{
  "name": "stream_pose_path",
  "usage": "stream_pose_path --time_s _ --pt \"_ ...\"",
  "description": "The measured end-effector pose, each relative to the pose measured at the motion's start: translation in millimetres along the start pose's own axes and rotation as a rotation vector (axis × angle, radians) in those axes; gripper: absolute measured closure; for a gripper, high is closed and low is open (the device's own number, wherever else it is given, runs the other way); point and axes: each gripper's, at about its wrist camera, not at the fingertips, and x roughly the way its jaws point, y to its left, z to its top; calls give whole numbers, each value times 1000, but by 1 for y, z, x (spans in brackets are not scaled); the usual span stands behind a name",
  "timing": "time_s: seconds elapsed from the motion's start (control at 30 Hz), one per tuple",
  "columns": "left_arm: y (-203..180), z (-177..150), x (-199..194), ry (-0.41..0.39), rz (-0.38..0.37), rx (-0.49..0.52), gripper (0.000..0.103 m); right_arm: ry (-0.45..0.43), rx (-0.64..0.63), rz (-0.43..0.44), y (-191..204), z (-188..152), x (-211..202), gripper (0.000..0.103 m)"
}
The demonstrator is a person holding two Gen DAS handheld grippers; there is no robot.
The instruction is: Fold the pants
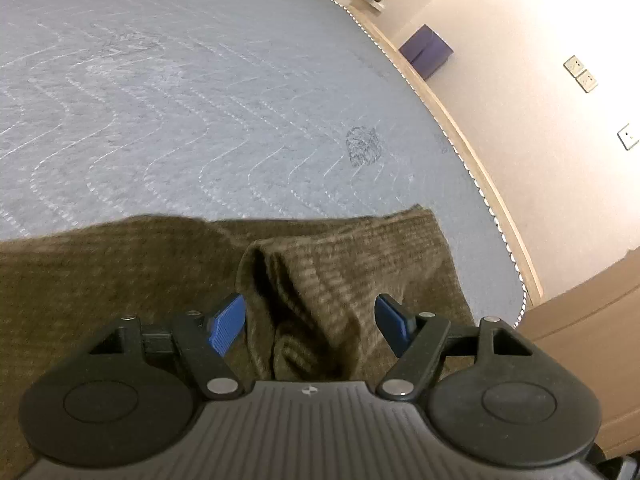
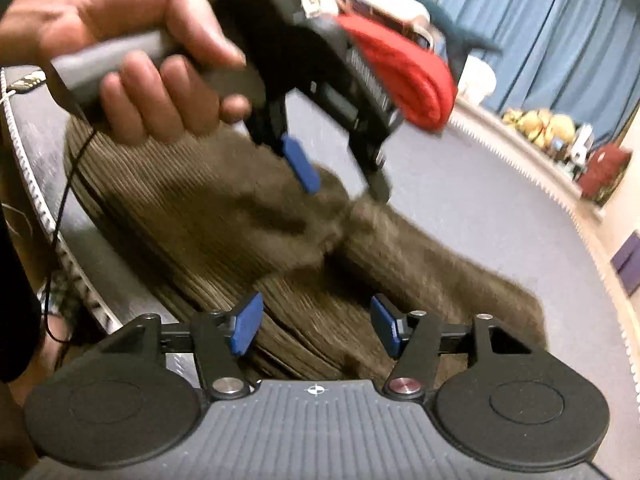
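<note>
The grey quilted pad [image 1: 192, 92] under me covers nearly the whole table, and my brown corduroy pants [image 1: 344, 264] lie rumpled along its near edge, one part heaped over another. My left gripper [image 1: 310, 322] hangs low over a raised ridge of cloth with its blue pads spread apart and nothing between them; my right gripper [image 2: 316, 326] is just as wide open above the flatter cloth. The risk I see is pinching only the top layer of that ridge, so the lower layers would drag and the fold come out crooked, or slip off the near edge. Seen from my right wrist, my left hand [image 2: 132, 52] and its tool crowd the same patch of cloth. A red garment [image 2: 404, 68] and a purple box [image 1: 426, 51] sit well clear.
</note>
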Motion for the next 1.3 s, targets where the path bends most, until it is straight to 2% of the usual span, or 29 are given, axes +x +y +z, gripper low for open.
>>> stream_pose_path --time_s 0.03,0.13,0.27,0.37,0.4,0.43,0.47,0.5,0.53,0.63,0.67,0.73,0.77,0.8,0.83,0.87,0.9,0.93,0.97,1.07,1.13,1.17,1.2,1.23,1.3 --pt "0 3 6 3 19 5 19 16 16 16 -5 -2 7 41" --pt "1 8 29 26 73 10 19 37 66 92 -15 -5 21 41" --pt "6 8 55 51 96 7 19 47 83 163 -21 -4 34 41" --pt "0 6 64 47 105 59 19 58 96 223 -26 -3 40 48" --pt "-2 6 66 42 114 81 23 62 96 242 -28 -1 42 58" --pt "-3 5 66 35 123 98 38 62 93 272 -29 -1 42 75" --pt "-5 6 65 23 140 114 51 61 84 298 -29 -1 41 78" --pt "-5 8 62 12 145 129 71 52 61 291 -26 0 37 86" --pt "-6 10 56 4 133 134 75 43 27 284 -22 1 33 92" --pt "-12 25 25 -96 116 149 78 -6 16 283 -22 7 16 96" --pt "-12 30 12 -143 130 155 78 -45 22 303 -26 11 7 96" --pt "0 40 -3 -180 153 113 77 -136 -4 362 -24 17 -18 96" --pt "12 42 -4 -163 157 73 77 -168 -36 390 -19 17 -28 96" --pt "23 43 1 -124 158 39 72 -173 -61 395 -14 15 -32 96" --pt "31 41 10 -69 167 19 59 -149 -90 384 -6 12 -30 95" --pt "37 38 17 -31 206 11 54 -113 -108 376 -2 8 -25 95" --pt "39 36 17 -41 241 4 42 -75 -114 380 1 3 -19 95" --pt "37 35 12 -71 263 -7 37 -41 -114 391 1 0 -14 95" --pt "33 35 7 -94 282 1 37 -16 -115 411 0 -2 -14 95" --pt "6 33 -14 -205 349 118 37 -13 -94 449 -5 1 -25 92" --pt "-9 26 -23 -258 341 178 37 -46 -49 433 -11 3 -36 57" --pt "-13 23 -26 -269 325 197 38 -71 -19 415 -16 4 -41 52" --pt "-16 22 -25 -265 299 210 44 -94 12 389 -22 6 -45 51" --pt "-18 19 -23 -248 266 224 58 -105 53 354 -27 9 -45 51" --pt "-23 11 -14 -211 239 254 70 -98 156 264 -42 14 -41 51"
